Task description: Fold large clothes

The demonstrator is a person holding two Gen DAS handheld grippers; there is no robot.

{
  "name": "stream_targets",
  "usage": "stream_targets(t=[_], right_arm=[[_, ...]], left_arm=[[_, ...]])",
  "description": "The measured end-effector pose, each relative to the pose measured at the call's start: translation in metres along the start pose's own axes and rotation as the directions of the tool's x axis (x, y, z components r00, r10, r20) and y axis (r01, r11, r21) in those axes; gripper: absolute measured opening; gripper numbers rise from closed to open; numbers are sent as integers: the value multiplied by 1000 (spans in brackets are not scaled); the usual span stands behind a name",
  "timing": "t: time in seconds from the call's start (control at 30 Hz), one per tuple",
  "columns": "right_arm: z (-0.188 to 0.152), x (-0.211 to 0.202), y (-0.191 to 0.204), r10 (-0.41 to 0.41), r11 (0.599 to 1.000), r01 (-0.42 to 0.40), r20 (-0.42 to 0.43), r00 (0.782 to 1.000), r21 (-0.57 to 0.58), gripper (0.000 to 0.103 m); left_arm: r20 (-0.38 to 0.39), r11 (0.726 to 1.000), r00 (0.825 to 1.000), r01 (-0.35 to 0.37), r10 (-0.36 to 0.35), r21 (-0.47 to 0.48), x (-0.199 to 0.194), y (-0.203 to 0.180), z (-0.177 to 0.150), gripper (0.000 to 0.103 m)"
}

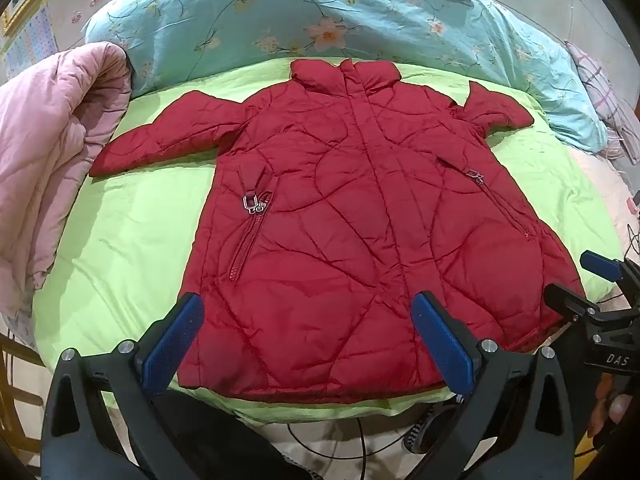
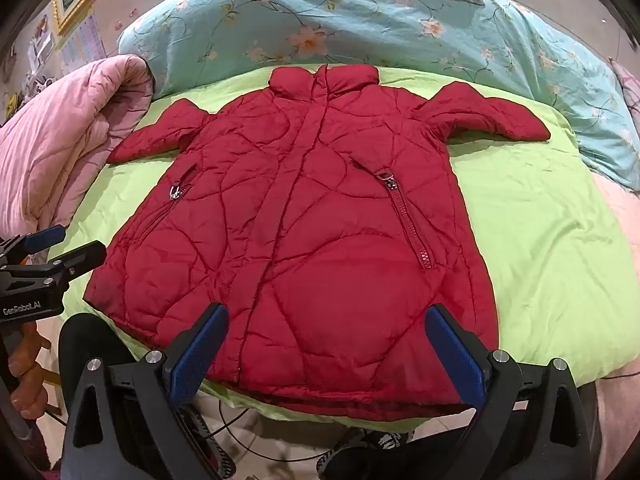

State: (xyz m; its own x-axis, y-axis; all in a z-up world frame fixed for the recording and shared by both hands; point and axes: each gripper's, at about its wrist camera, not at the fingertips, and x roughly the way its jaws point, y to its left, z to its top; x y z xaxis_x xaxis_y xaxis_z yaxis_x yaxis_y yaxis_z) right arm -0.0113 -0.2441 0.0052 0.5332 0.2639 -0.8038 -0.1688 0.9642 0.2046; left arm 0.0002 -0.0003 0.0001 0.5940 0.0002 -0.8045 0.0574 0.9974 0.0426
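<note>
Bare green sheet lies open on both sides of the red coat, giving passage beside each sleeve. A bunched pink quilt blocks the bed's left edge; the blue floral duvet walls off the far side behind the collar.

Red quilted coat, zipped, front up, flat on green bedspread, sleeves outspread

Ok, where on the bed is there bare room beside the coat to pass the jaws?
Bare green sheet lies between the red coat and the pink quilt, below the sleeve. A wider bare patch sits off the coat's other side. Crowded toward the head: the collar nearly meets the floral blue duvet.
</note>
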Motion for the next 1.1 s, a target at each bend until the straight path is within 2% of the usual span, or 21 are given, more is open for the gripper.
stream_targets(t=[0.37,0.97,1.1], right_arm=[[2,0,-1,0,1000,0,6,1000,0,99],[4,-1,0,-2,1000,2,6,1000,-2,99],[4,-2,2,-3,1000,3,7,1000,-5,99]], left_arm=[[-4,1000,1000,6,-6,-2,-4,-3,3,103],[31,1000,999,24,-24,-10,-1,0,2,103],[17,1000,999,27,-27,-14,0,2,2,103]])
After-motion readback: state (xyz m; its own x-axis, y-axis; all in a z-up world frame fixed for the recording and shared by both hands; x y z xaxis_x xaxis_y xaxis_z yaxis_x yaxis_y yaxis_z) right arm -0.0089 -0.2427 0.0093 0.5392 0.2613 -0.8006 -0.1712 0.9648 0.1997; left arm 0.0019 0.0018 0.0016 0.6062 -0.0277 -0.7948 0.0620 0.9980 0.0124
